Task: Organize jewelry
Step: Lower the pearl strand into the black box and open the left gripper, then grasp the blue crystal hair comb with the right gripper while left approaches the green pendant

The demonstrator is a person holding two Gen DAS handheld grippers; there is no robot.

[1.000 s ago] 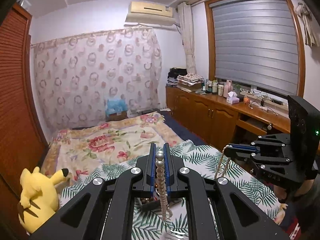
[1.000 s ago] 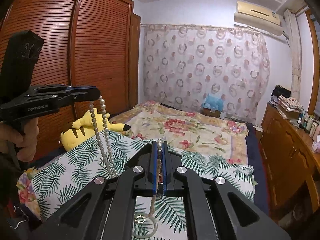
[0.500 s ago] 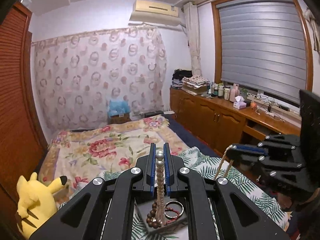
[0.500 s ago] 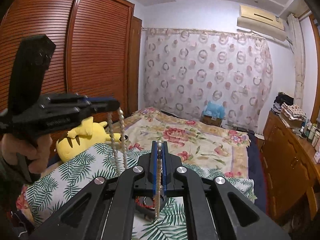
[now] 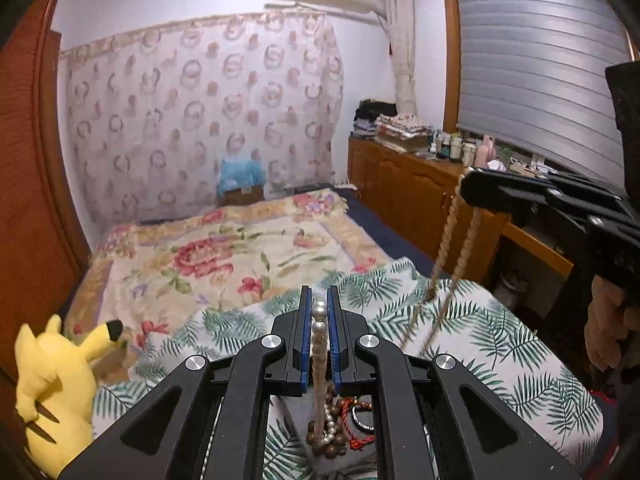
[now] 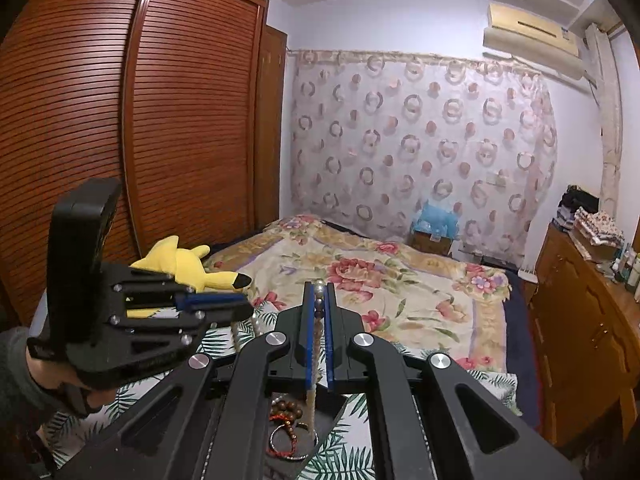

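Observation:
Both grippers are shut on one long pearl necklace. My left gripper (image 5: 319,312) pinches a strand of white pearls (image 5: 319,344) that hangs into a dark tray (image 5: 360,458). The tray holds brown wooden beads (image 5: 325,442), a red cord and a ring bracelet (image 5: 362,420). My right gripper (image 6: 319,300) pinches the same necklace (image 6: 311,396), which drops toward the tray (image 6: 296,456). In the left wrist view the right gripper (image 5: 466,188) is up at the right with two strands hanging from it. In the right wrist view the left gripper (image 6: 240,306) is at the left.
The tray lies on a palm-leaf cloth (image 5: 480,344) on a bed with a floral blanket (image 5: 224,256). A yellow Pikachu plush (image 5: 52,396) sits at the left by the wooden wardrobe (image 6: 120,120). A wooden cabinet (image 5: 408,196) with bottles runs along the right wall.
Both grippers have come down lower with the necklace. Its hanging ends now reach into the tray, which has come into view beneath them.

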